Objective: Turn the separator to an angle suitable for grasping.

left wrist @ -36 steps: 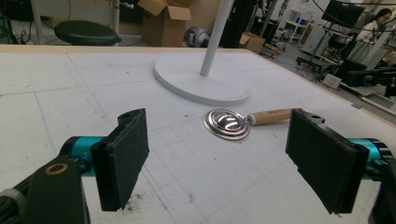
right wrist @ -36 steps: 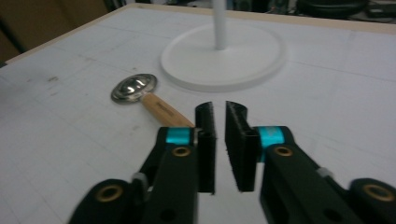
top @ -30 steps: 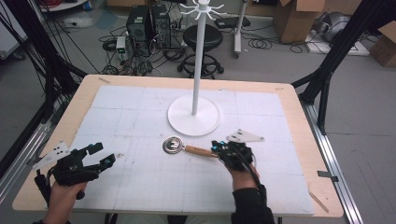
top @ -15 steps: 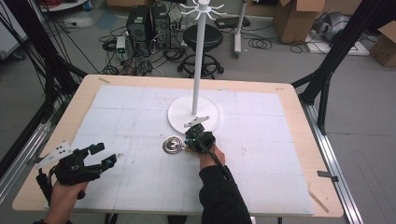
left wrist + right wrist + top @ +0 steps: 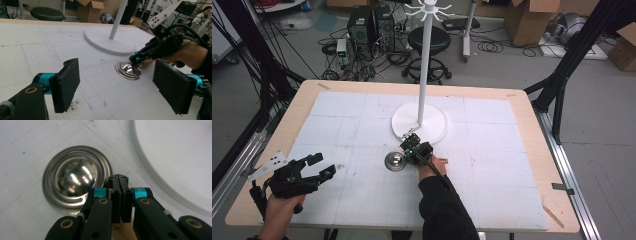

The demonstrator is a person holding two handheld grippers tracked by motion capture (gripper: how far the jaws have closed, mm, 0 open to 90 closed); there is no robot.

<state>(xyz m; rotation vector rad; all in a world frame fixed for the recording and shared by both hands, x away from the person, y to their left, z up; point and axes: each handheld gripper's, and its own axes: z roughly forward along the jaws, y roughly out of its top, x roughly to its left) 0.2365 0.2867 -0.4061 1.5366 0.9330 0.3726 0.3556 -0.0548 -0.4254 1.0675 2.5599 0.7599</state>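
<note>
While the right gripper sits low over the white mat, its two black jaws are pressed together with no gap visible between the pads in the right gripper view. A light wooden handle shows just beneath and behind those jaws, but whether the pads actually pinch it cannot be told. Directly ahead of the jaw tips, slightly to their left, lies a shiny metal ladle bowl, its ringed rim flat on the mat and its domed centre reflecting the room. The tips reach over the near edge of that rim. To the right of the jaws curves the edge of the round white stand base, near but apart from the metal bowl.

From above, the bowl rests just beside the right gripper, between it and the person's left side, with the white pole rising from the base beyond.

The left gripper is held well apart, near the table's front left corner. Its jaws stand wide open with nothing between them; in the left gripper view the two dark foam pads frame bare mat, and the metal bowl lies farther ahead between them, with the right gripper touching down at its far edge.
</note>
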